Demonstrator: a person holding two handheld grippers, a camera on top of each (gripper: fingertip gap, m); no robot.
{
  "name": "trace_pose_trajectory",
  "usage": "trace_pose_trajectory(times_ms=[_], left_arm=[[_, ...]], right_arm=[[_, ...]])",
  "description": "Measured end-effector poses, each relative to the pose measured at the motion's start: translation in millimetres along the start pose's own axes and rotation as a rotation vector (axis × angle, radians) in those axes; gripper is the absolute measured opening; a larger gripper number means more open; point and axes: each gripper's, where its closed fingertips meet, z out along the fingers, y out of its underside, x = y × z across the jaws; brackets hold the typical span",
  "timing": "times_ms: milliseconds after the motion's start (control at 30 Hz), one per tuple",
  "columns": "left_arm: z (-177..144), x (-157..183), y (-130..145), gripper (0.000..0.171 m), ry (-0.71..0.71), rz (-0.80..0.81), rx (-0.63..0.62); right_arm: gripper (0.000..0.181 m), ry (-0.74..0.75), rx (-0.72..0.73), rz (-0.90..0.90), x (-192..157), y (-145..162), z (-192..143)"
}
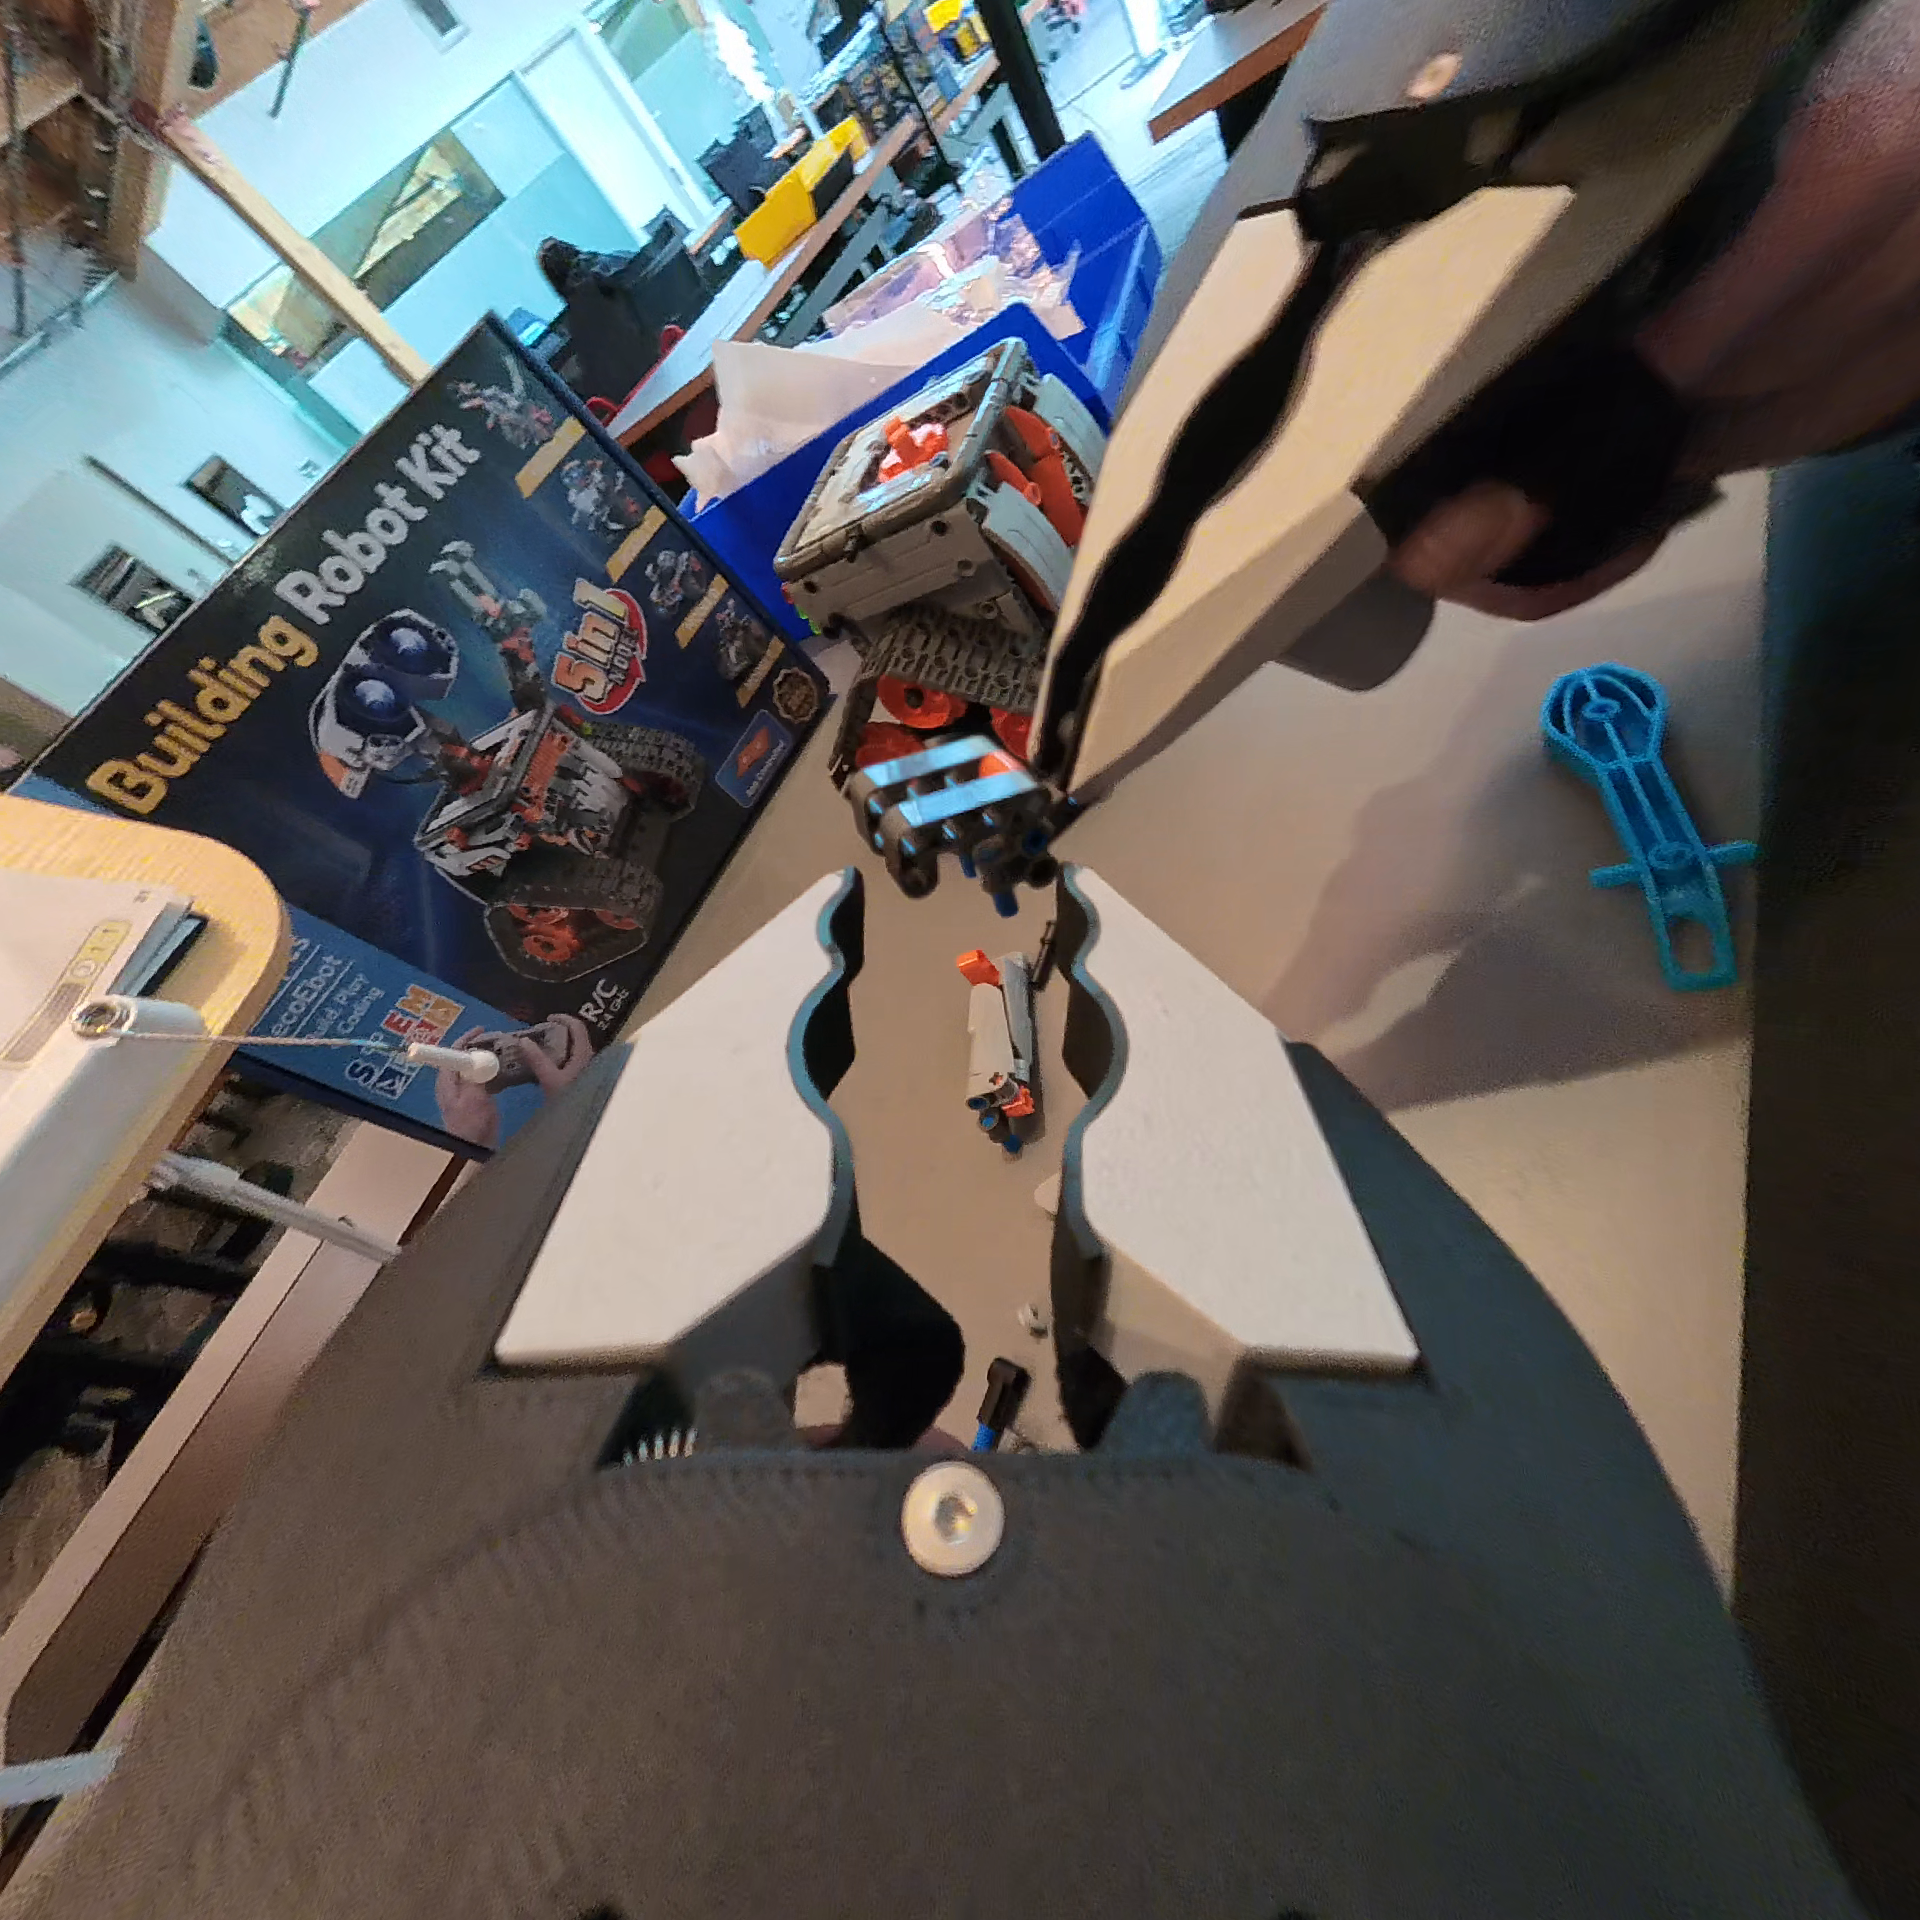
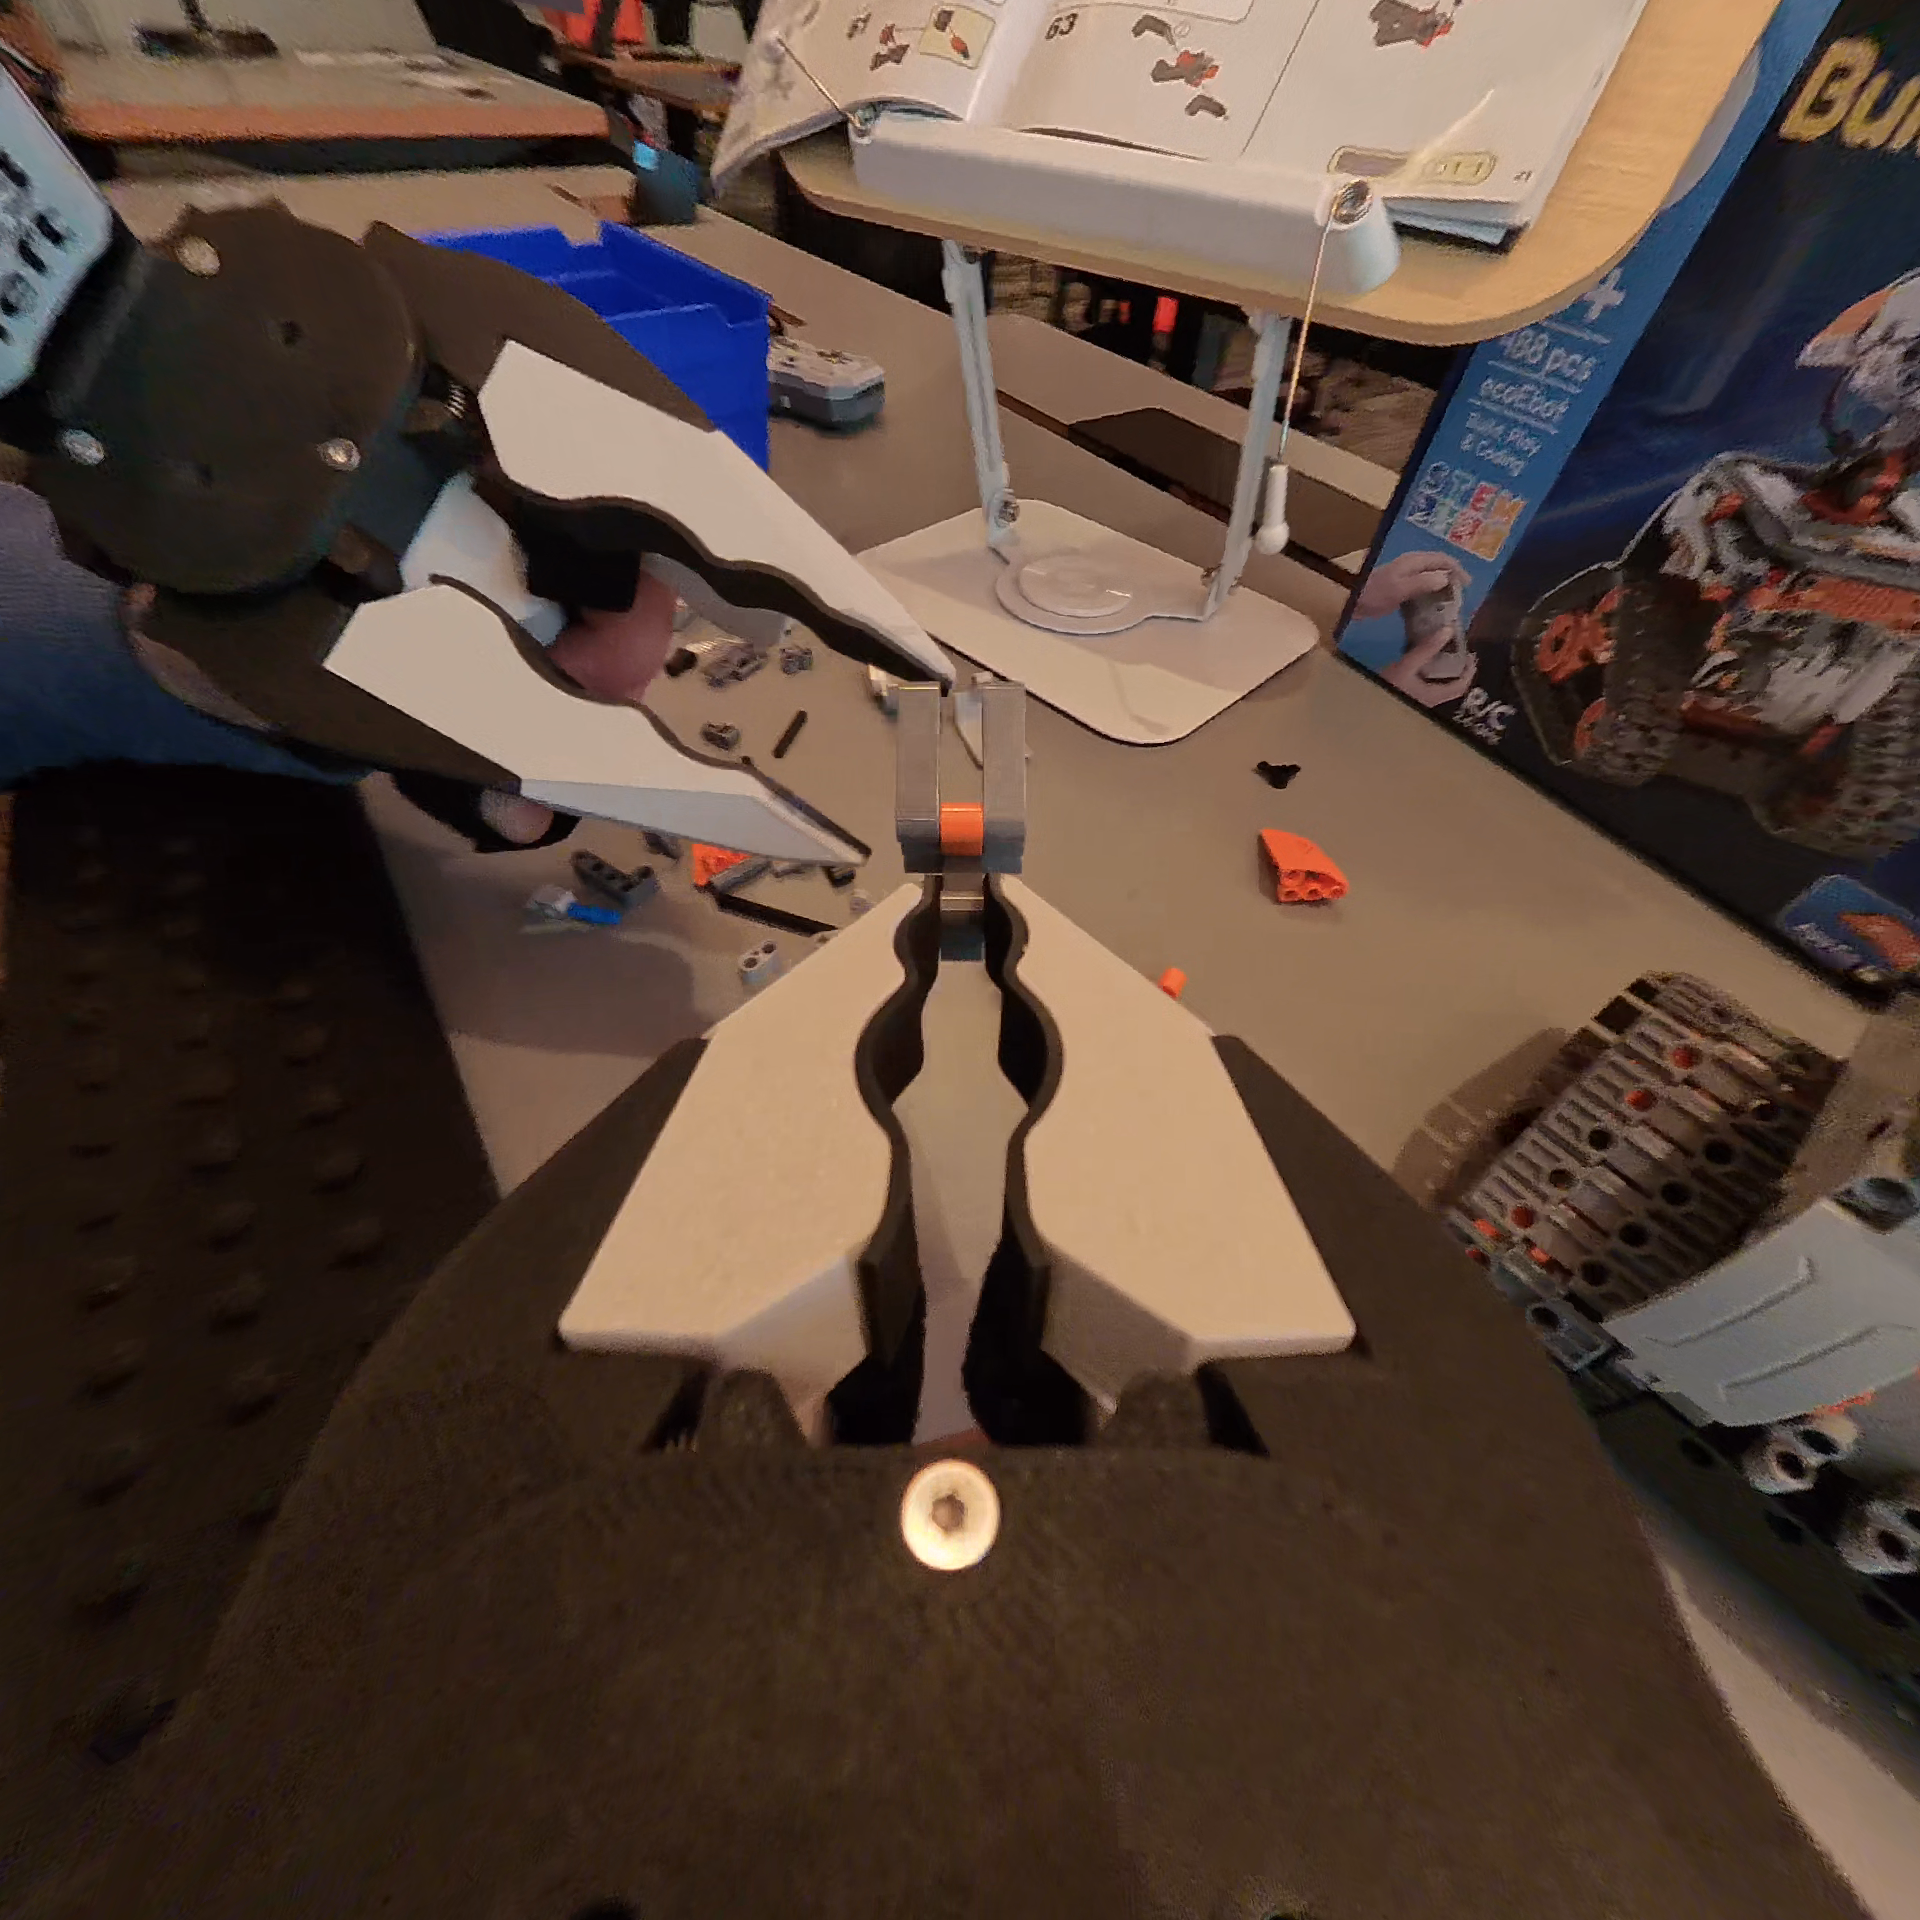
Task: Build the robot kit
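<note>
Two hand-held grippers with white fingers and black wavy pads meet over a grey tabletop [image 2: 1143, 862]. The right gripper [image 2: 961, 920] has its fingers closed to a narrow gap, pinching the lower stub of a small grey beam assembly [image 2: 961, 800] made of two upright grey beams joined by one orange connector; the assembly stands upright above the fingertips. The left gripper [image 1: 961, 883] is spread wide and holds nothing; seen from the right wrist view, its upper fingertip [image 2: 930, 670] lies at the top of the left beam, though contact cannot be confirmed. In the left wrist view the same assembly [image 1: 951, 821] hangs just beyond the open fingertips, showing blue pins.

On the table between the left fingers lies one small white, grey and orange part cluster [image 1: 1000, 1039]. One blue plastic lever-shaped tool [image 1: 1642, 831] lies well apart to the right. One wedge-shaped orange piece [image 2: 1301, 864] lies near the right gripper, and a scatter of small grey and black pieces [image 2: 727, 665] lies under the left gripper.

One tracked grey-and-orange model vehicle [image 1: 935, 540] stands behind the assembly. Behind it are two blue plastic bins [image 1: 1091, 208], holding crumpled clear and white bags. One dark blue printed kit box [image 1: 436, 707] stands upright, and one white book stand [image 2: 1122, 582] carries an open instruction booklet [image 2: 1143, 62].
</note>
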Motion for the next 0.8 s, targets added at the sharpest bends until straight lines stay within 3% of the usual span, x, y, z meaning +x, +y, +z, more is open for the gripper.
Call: trace_pose_trajectory(times_ms=[200, 367, 500, 633, 800], left_arm=[[5, -5, 2, 0.035, -0.020, -0.126, -0.001], [2, -9, -1, 0.034, -0.026, -0.120, 0.033], [0, -10, -3, 0.033, 0.001, -0.111, 0.060], [-4, -13, -2, 0.033, 0.028, -0.082, 0.083], [-22, 0, -21, 0.033, 0.180, 0.017, 0.228]], right_arm=[[0.006, 0.158, -0.029, -0.197, -6, -5, 9], [0.006, 0.207, -0.022, -0.266, -8, -11, 10], [0.009, 0.176, 0.004, -0.255, -12, -13, 9], [0.026, 0.107, 0.057, -0.253, -22, -22, 4], [0.031, -0.144, 0.119, -0.070, -27, -33, -11]])
